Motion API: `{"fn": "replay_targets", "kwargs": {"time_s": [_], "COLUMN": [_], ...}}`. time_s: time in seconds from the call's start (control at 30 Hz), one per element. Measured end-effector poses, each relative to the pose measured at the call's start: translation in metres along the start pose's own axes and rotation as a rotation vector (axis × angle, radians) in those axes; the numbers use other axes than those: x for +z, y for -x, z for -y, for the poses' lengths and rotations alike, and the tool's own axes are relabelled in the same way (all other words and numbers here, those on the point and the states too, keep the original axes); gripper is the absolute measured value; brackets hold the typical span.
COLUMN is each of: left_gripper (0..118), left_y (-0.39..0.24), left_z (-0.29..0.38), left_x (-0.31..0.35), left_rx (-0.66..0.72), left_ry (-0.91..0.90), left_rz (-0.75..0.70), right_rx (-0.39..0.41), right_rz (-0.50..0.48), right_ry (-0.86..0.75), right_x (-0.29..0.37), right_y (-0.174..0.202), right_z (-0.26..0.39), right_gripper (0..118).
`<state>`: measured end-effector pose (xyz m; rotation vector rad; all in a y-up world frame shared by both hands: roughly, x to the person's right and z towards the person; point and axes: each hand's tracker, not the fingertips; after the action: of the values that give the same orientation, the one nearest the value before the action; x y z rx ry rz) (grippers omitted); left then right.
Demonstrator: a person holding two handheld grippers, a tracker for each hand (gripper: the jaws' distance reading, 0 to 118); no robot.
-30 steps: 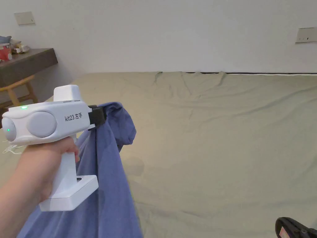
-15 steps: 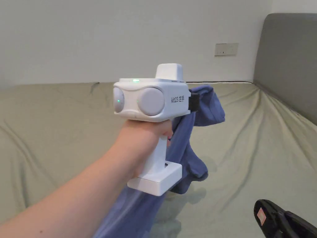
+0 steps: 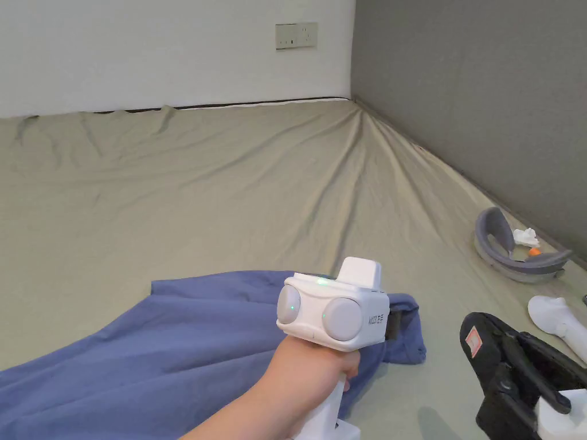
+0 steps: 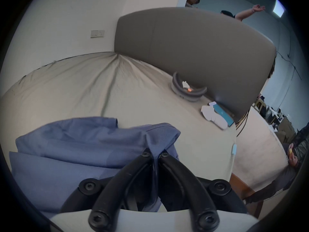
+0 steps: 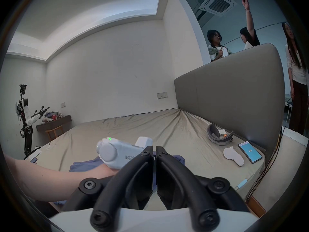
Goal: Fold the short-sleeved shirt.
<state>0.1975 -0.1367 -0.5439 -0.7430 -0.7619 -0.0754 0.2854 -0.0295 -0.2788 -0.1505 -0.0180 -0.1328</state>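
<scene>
- one fold of the shirt [image 4: 93, 145] is clamped by the left gripper [image 4: 154, 154]
- right gripper [image 5: 154, 149] is held closed, empty
- bunching is risked if released early

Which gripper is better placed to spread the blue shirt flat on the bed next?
Left. The left gripper is shut on an edge of the shirt, low over the bed. The right gripper is shut on nothing, off to the shirt's side.
</scene>
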Motion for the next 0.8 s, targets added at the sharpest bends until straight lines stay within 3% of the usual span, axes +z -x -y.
{"fn": "replay_targets", "kwargs": {"time_s": [0.03, 0.07, 0.1, 0.13, 0.17, 0.23, 0.4, 0.6, 0.67, 0.7, 0.77, 0.8], "left_gripper": [2, 13, 41, 94, 118, 114, 115, 112, 102, 94, 64, 38], "left_y": [0.002, 0.003, 0.004, 0.008, 0.017, 0.037, 0.087, 0.136, 0.143, 0.144, 0.143, 0.144], "left_z": [0.004, 0.006, 0.007, 0.006, 0.004, -0.001, 0.005, 0.072, 0.102, 0.119, 0.15, 0.163], "left_x": [-0.002, -0.001, 0.003, 0.012, 0.024, 0.059, 0.184, 0.342, 0.386, 0.404, 0.431, 0.439], "left_rx": [-0.002, 0.001, 0.011, 0.012, 0.017, 0.015, -0.057, 0.108, 0.19, 0.227, 0.273, 0.266], "left_ry": [0.0, -0.013, -0.053, -0.098, -0.164, -0.285, -0.496, -0.59, -0.62, -0.627, -0.636, -0.637], "left_rz": [-0.007, -0.035, -0.124, -0.212, -0.22, -0.21, -0.439, -0.631, -0.693, -0.724, -0.809, -0.834], "right_rx": [0.003, 0.008, 0.014, 0.021, 0.027, 0.039, 0.074, 0.167, 0.172, 0.211, 0.278, 0.28], "right_rz": [-0.005, -0.011, -0.017, -0.025, -0.03, -0.045, -0.093, -0.15, -0.155, -0.135, -0.133, -0.141], "right_ry": [0.001, 0.002, 0.004, 0.006, 0.006, 0.003, 0.008, -0.016, -0.005, 0.003, -0.036, -0.036], "right_x": [0.0, -0.001, -0.001, -0.002, -0.003, -0.003, -0.009, -0.024, -0.032, -0.035, -0.038, -0.04], "right_y": [0.0, 0.001, 0.003, 0.004, 0.007, 0.011, 0.029, 0.06, 0.07, 0.076, 0.085, 0.088], "right_z": [0.0, 0.0, 0.001, 0.001, 0.002, 0.001, 0.004, 0.006, 0.008, 0.008, 0.008, 0.008], "right_gripper": [3, 3, 3, 3, 3, 3, 3, 3, 3, 3, 3, 3]}}
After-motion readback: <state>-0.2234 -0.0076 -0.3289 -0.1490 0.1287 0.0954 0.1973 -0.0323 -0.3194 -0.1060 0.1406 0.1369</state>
